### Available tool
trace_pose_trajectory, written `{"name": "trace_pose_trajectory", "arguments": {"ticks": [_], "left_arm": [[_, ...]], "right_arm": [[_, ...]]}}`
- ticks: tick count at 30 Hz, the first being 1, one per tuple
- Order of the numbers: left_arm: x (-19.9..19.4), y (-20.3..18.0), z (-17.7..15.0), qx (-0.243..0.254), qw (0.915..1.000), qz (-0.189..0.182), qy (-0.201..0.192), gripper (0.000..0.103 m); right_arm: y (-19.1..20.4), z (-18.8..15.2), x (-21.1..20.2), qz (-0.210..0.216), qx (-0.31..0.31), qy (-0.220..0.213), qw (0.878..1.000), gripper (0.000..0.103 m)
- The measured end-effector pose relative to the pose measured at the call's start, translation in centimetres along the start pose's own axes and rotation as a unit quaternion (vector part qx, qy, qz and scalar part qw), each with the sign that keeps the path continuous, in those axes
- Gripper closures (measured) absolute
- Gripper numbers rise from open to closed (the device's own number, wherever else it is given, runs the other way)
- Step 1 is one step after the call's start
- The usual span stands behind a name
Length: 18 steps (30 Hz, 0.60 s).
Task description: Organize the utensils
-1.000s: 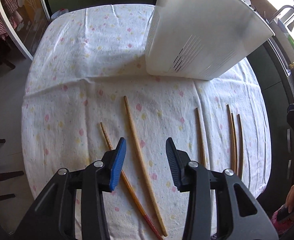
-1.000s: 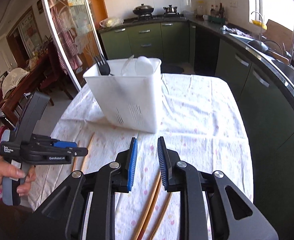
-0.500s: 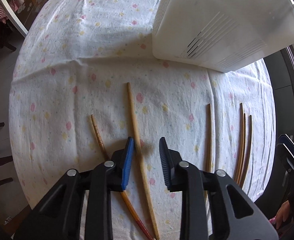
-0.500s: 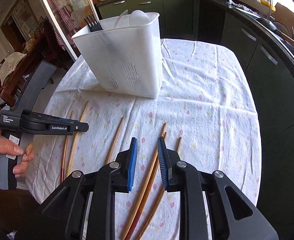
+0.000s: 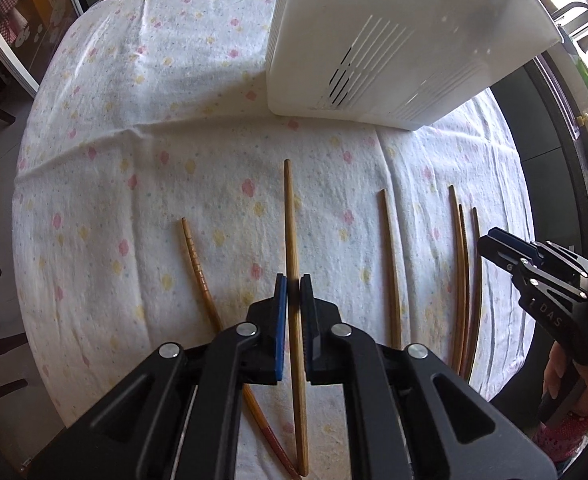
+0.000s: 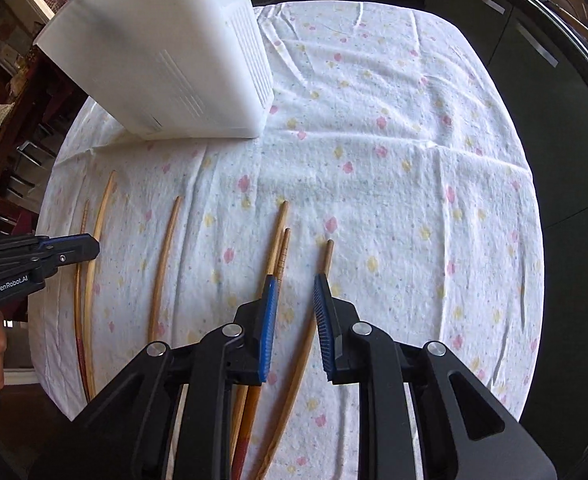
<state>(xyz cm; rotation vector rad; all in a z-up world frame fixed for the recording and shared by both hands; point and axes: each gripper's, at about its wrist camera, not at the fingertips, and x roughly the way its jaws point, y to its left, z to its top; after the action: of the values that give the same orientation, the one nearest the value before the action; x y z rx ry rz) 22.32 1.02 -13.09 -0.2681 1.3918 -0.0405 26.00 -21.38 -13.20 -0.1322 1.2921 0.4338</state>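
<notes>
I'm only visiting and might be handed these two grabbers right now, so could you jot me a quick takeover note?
Left gripper: shut on the long pale chopstick, which still lies on the tablecloth.
Right gripper: open, low over the group of three chopsticks, gripping nothing.
White utensil holder stands at the back; what is inside cannot be seen.
Done: one grasp.
Left: lift that chopstick into the holder, then, it seems, the other five on the cloth.

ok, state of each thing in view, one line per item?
left tongs: shut on the long light chopstick
right tongs: open, above the chopsticks, holding nothing
white utensil bin: upright on the tablecloth
other five chopsticks: flat on cloth
</notes>
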Motion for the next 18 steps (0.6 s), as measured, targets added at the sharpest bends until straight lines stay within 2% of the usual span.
{"name": "trace_pose_trajectory", "arguments": {"ticks": [8,15,18], "left_arm": [[-0.3,-0.9,-0.3,0.017,0.9998,-0.001,-0.006,0.096],[-1.4,-0.4,-0.6,0.026,0.9996,-0.005,-0.012,0.096],[-1.7,-0.6,-0.6,0.029,0.9995,-0.008,-0.014,0.096]], "right_arm": [[1.5,0.6,1.2,0.024,-0.011,0.01,1.0,0.089],[2.7,1.8,2.4,0.014,-0.012,0.03,0.999,0.089],[3.7,2.4,2.6,-0.004,-0.023,0.03,0.999,0.089]]}}
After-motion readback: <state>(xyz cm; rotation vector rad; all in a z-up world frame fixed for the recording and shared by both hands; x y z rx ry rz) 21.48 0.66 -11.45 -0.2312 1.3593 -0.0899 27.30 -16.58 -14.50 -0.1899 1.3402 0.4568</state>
